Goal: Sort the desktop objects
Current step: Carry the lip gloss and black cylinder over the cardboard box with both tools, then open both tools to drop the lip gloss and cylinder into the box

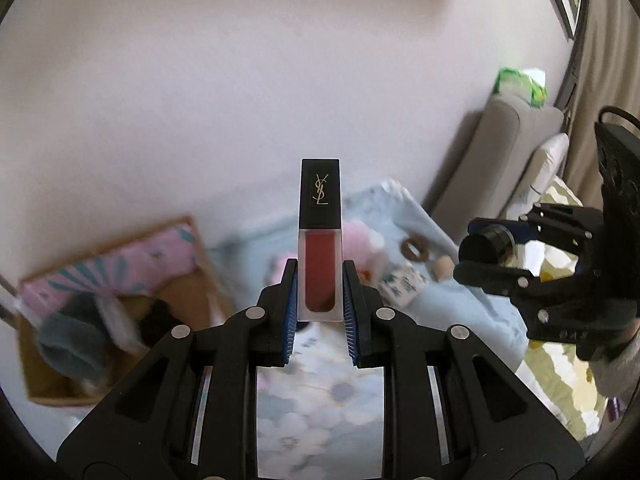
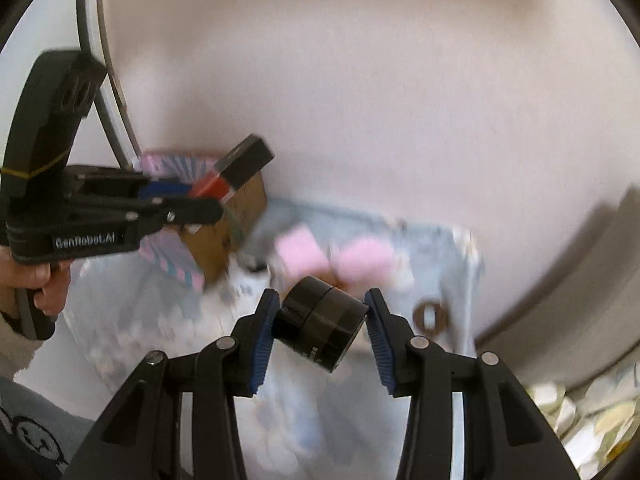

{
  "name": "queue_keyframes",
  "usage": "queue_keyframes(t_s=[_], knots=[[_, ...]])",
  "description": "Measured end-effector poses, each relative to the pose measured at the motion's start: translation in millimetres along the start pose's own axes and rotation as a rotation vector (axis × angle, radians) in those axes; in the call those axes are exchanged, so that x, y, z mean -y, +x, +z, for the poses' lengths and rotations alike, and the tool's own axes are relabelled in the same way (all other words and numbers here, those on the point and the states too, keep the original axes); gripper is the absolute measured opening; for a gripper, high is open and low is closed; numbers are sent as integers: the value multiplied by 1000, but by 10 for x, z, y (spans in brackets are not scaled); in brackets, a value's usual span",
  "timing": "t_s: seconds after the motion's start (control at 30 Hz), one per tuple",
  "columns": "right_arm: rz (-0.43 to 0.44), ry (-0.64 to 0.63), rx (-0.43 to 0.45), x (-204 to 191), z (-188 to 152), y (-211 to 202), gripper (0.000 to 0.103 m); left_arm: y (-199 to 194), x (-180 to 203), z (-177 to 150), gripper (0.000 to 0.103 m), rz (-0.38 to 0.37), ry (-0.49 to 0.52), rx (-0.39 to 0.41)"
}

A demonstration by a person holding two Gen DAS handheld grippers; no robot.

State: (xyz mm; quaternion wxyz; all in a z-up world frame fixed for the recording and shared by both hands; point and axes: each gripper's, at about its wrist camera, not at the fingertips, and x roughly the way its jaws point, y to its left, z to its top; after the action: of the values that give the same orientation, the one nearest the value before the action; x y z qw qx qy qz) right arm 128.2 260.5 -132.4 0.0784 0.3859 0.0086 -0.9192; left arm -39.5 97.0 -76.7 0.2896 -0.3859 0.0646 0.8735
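Note:
My left gripper [image 1: 320, 292] is shut on a red lip gloss tube [image 1: 320, 240] with a black cap, held upright above the blue floral cloth [image 1: 312, 392]. In the right wrist view the same tube [image 2: 228, 176] shows in the left gripper [image 2: 200, 200], over the cardboard box [image 2: 224, 240]. My right gripper [image 2: 320, 320] is shut on a small black round jar [image 2: 320, 326], held on its side above the cloth. The jar [image 1: 486, 246] also shows at the right of the left wrist view.
An open cardboard box [image 1: 52, 364] with a pink patterned lining holds dark soft items at the left. Pink fluffy items [image 2: 332, 258], a brown ring [image 1: 416, 248] and a small patterned item [image 1: 400, 284] lie on the cloth. A grey sofa [image 1: 500, 152] stands to the right.

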Motion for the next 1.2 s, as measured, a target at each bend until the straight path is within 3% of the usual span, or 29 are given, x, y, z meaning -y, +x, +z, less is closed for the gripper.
queue_keyframes(t_s=[0.27, 0.57, 0.67, 0.77, 0.9, 1.03, 1.2], knots=[[51, -66, 53, -377, 700, 101, 40, -453, -747, 151, 18, 89, -46, 46], [162, -145, 42, -1058, 1257, 589, 40, -689, -1687, -32, 18, 210, -168, 45], [196, -163, 3, -1297, 1321, 863, 40, -677, -1950, -166, 18, 242, -193, 21], [171, -186, -59, -1497, 1334, 1172, 40, -595, -2172, -351, 18, 267, -225, -24], [191, -204, -135, -1694, 1260, 1532, 40, -492, -2463, -651, 18, 253, -282, -76], [194, -220, -209, -1819, 1095, 1832, 40, -348, -2574, -787, 18, 242, -286, -118], [205, -192, -267, -1897, 1012, 2090, 40, -312, -2605, -793, 18, 222, -283, -107]])
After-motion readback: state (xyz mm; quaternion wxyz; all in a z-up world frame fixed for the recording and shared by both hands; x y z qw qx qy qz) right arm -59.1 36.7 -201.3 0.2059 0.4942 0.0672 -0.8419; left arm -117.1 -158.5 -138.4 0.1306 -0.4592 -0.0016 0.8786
